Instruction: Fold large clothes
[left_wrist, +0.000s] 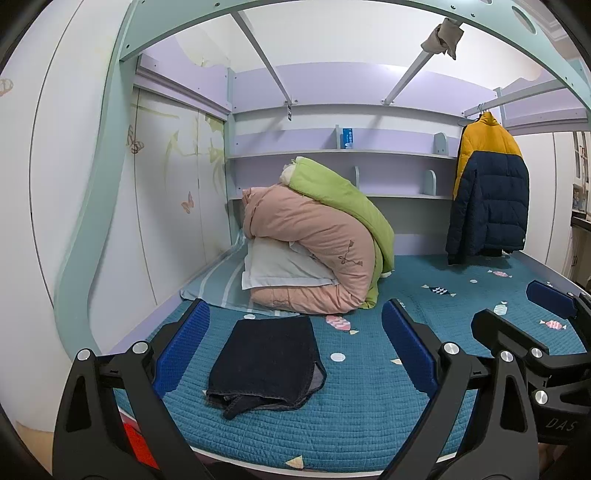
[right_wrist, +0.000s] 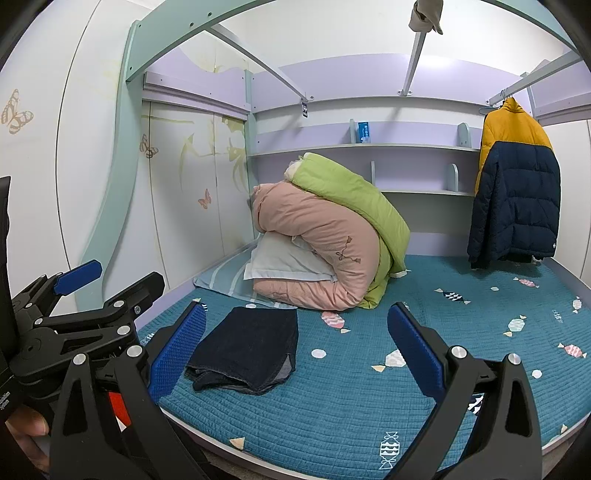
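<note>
— Those dark jeans (left_wrist: 266, 363), are they done? They look folded to me, a compact navy rectangle lying flat on the teal quilt (left_wrist: 369, 413), low and centre-left in the left wrist view.

— I'd judge so. The long side runs away from us toward the back wall, and the thick, layered end with a loose flap is the one nearest the tongs.

— Which hand is closer?

— The left gripper (left_wrist: 293, 349). In its own view the jeans sit right between its two blue pads, spread wide apart and gripping nothing. The cloth is nearer the left-hand pad, apart from both as far as I can see.

— And the other?

— The right gripper (right_wrist: 297, 349) is released too, pads wide, empty. From its camera the jeans (right_wrist: 245, 350) lie left of centre, just beside its left-hand pad, so it stands off to the right of the garment. You can see the left gripper at the lower left edge of that frame.

— So any next move goes straight ahead for the left, leftward for the right.

— That's my guess. Beyond the jeans, mid-frame, is a heap of bedding: a pink duvet (left_wrist: 314, 240) over a pale pillow (left_wrist: 280, 269), a green one (left_wrist: 343, 199) on top. At the far right hangs a yellow and navy puffer jacket (left_wrist: 487, 195).
</note>
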